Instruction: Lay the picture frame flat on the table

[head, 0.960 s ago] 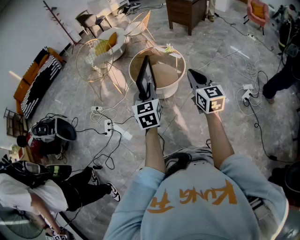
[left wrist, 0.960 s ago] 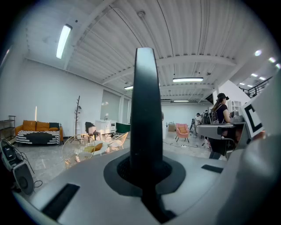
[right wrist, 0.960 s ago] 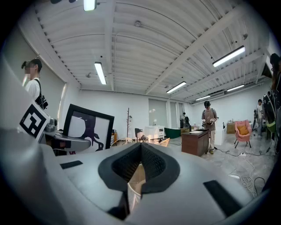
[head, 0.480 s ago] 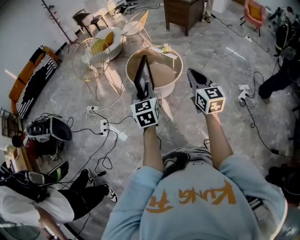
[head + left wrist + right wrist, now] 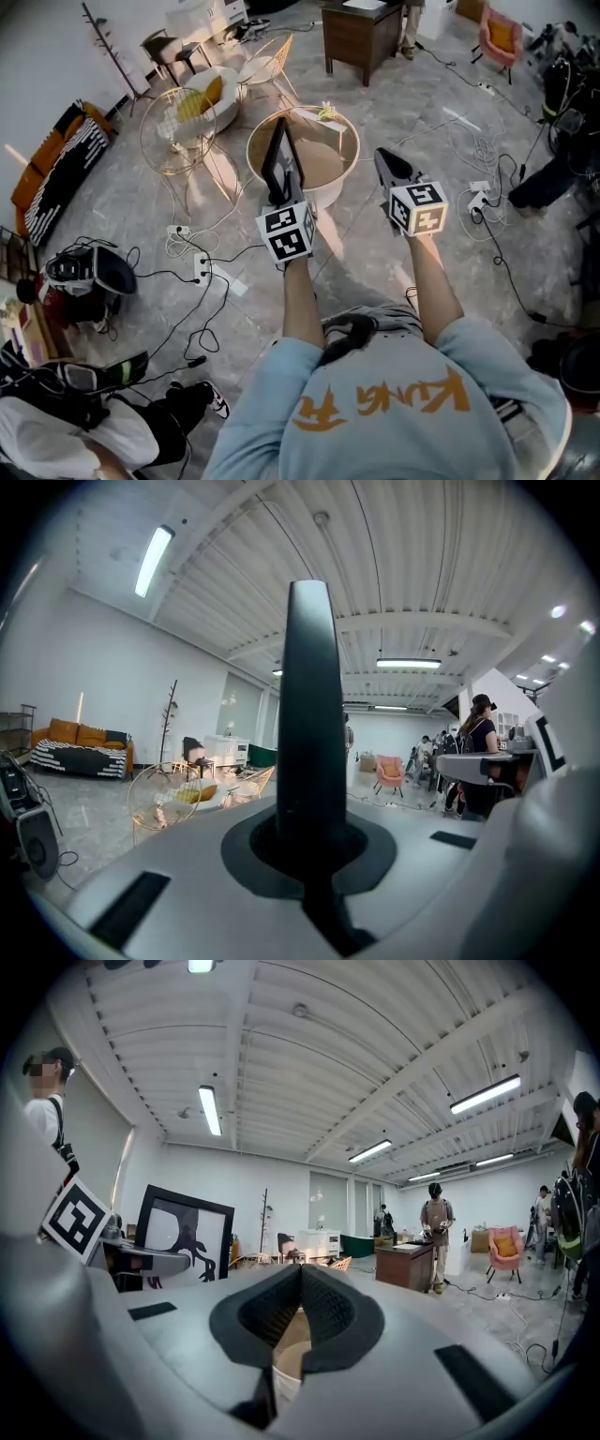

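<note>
The picture frame (image 5: 281,159) is black-edged and stands upright on its edge over the near left rim of the round white table (image 5: 330,190). My left gripper (image 5: 286,195) is shut on its lower edge. In the left gripper view the frame (image 5: 309,714) rises edge-on from between the jaws. My right gripper (image 5: 387,161) hovers to the right of the frame, over the table's near right rim, shut with nothing in it. From the right gripper view the frame's face (image 5: 183,1237) shows a dark figure on white, and the right gripper (image 5: 300,1302) is closed.
Wire chairs (image 5: 178,131) and a white seat with a yellow cushion (image 5: 211,89) stand left of the table. A dark wooden cabinet (image 5: 361,33) is behind it. Cables and power strips (image 5: 211,272) lie on the floor. One person (image 5: 553,173) is at the right.
The head view has drifted a little. Both grippers keep almost the same stance at the table, with the frame still upright in the left one.
</note>
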